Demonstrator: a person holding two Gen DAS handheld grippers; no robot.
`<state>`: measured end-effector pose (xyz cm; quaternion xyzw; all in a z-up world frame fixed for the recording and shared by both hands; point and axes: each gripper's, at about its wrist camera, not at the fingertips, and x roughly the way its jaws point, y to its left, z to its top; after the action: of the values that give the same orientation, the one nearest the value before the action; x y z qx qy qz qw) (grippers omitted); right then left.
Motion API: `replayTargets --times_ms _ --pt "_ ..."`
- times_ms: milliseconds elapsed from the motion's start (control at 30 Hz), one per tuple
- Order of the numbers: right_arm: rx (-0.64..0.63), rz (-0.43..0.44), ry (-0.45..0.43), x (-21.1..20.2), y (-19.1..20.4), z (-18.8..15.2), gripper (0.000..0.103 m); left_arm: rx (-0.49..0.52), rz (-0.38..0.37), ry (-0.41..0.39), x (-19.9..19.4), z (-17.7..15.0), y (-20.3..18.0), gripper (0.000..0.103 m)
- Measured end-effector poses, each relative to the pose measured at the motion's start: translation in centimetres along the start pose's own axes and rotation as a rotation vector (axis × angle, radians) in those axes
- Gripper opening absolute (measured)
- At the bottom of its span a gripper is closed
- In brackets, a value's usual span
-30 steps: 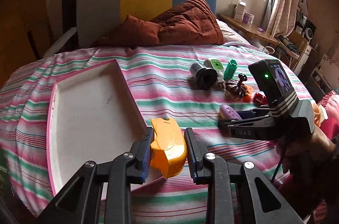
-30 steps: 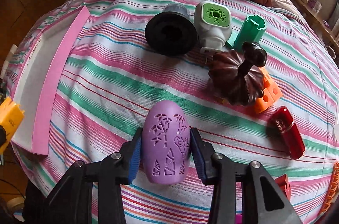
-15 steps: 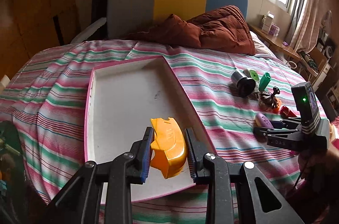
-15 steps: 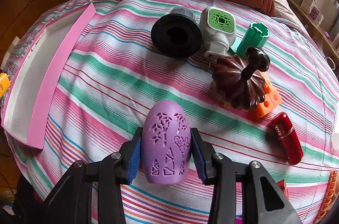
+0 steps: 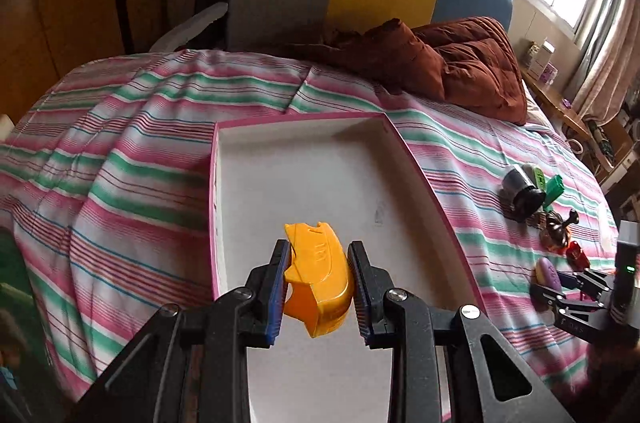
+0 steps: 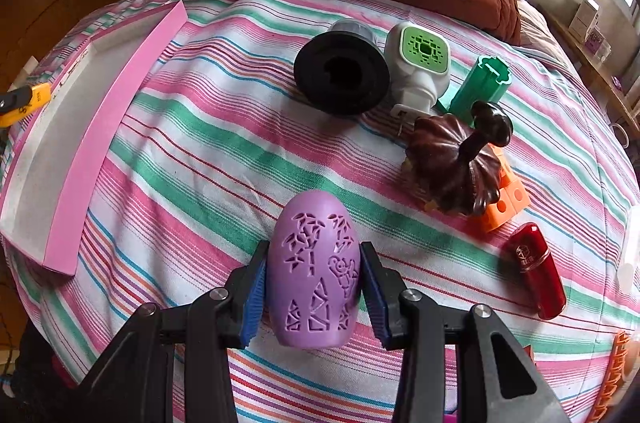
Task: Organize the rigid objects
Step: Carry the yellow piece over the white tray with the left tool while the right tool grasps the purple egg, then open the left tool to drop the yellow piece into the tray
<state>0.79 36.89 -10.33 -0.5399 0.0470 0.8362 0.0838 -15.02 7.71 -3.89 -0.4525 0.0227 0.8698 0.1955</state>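
1. The left gripper had its jaws pinching the orange plastic piece, held above the near end of the pink-rimmed tray on the bed; nothing lay in the tray
2. The right gripper had its jaws clamped on the purple egg-shaped case, over the striped bedspread, well apart from the tray
3. Risk: the orange piece was gripped across curved, slanted faces (an uneven hold) and could twist or slip before release
4. Risk: the soft bed might let the tray tilt, so pieces slide to one end
5. The red tube and the black funnel-shaped part were round and could roll if nudged
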Motion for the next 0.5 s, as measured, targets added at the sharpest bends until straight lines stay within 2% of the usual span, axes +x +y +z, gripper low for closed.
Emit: replayTargets --times_ms 100,233,433,500 --pt "-0.008 -0.005 -0.002 0.1 0.2 0.3 0.043 -0.024 0.003 -0.005 1.4 1.3 0.9 0.029" --pt "-0.018 -0.010 -0.003 0.1 0.3 0.4 0.043 -0.055 0.022 0.037 4.2 2.6 1.9 0.029" --pt "-0.029 -0.016 -0.005 0.2 0.5 0.4 0.043 0.037 0.158 0.002 6.3 3.5 1.6 0.029" --pt "-0.032 -0.017 -0.006 0.3 0.5 0.5 0.043 0.039 0.155 0.008 7.0 4.1 1.9 0.030"
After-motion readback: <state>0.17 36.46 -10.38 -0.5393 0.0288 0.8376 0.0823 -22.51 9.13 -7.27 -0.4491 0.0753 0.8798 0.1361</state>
